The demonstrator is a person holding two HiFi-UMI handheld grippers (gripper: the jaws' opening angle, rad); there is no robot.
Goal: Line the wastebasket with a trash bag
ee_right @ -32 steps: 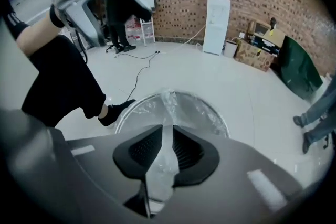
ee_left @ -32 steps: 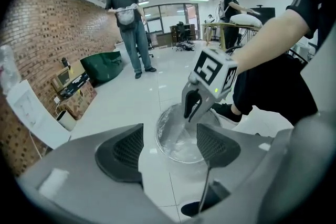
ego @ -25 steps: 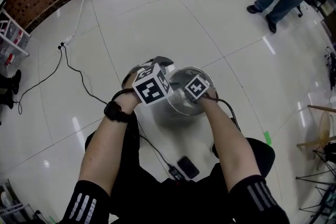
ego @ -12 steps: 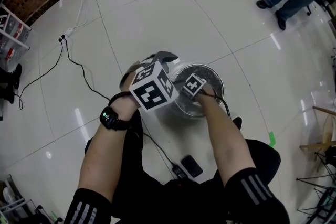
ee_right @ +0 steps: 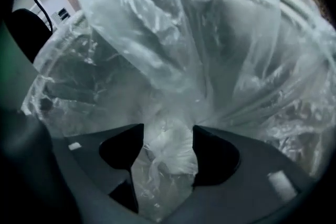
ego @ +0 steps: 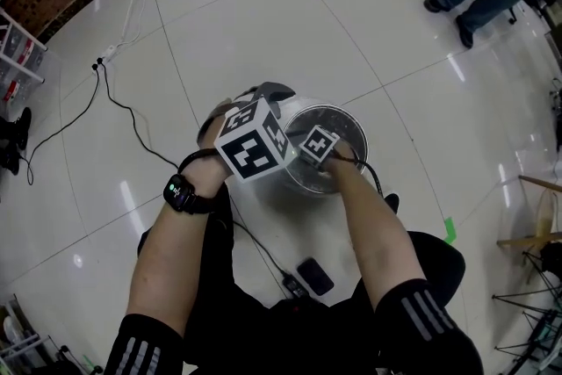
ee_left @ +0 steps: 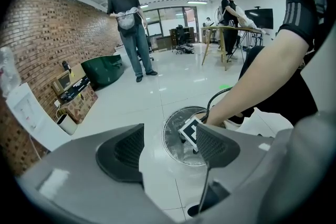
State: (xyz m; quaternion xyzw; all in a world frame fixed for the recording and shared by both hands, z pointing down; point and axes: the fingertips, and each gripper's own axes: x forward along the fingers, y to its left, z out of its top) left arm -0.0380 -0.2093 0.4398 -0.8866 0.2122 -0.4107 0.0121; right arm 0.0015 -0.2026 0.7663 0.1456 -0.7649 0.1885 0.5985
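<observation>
**Bag Goes Down Into the Basket**

A clear trash bag (ee_right: pixel 173 55) lies loosely inside the round wastebasket (ego: pixel 354 120), which stands on the glossy white floor (ego: pixel 395 48) just in front of the person. The right gripper (ee_right: pixel 168 136) points steeply down into the basket's mouth. Its jaws are opening with a crumpled wad of the film between them, and the pads do not appear to be pinching it. The left gripper (ee_left: pixel 169 136) hovers just beside the basket's rim, jaws spread wide with nothing between them. The step in hand looks to be seating the bottom of the bag in the basket. The plastic billows in folds up the wall, and whether its mouth reaches over the rim cannot be told. The next move likely calls for lifting the right gripper out without dragging the film along. Both grippers would then need to catch the bag's open edge and fold it outward over the rim all round.
</observation>
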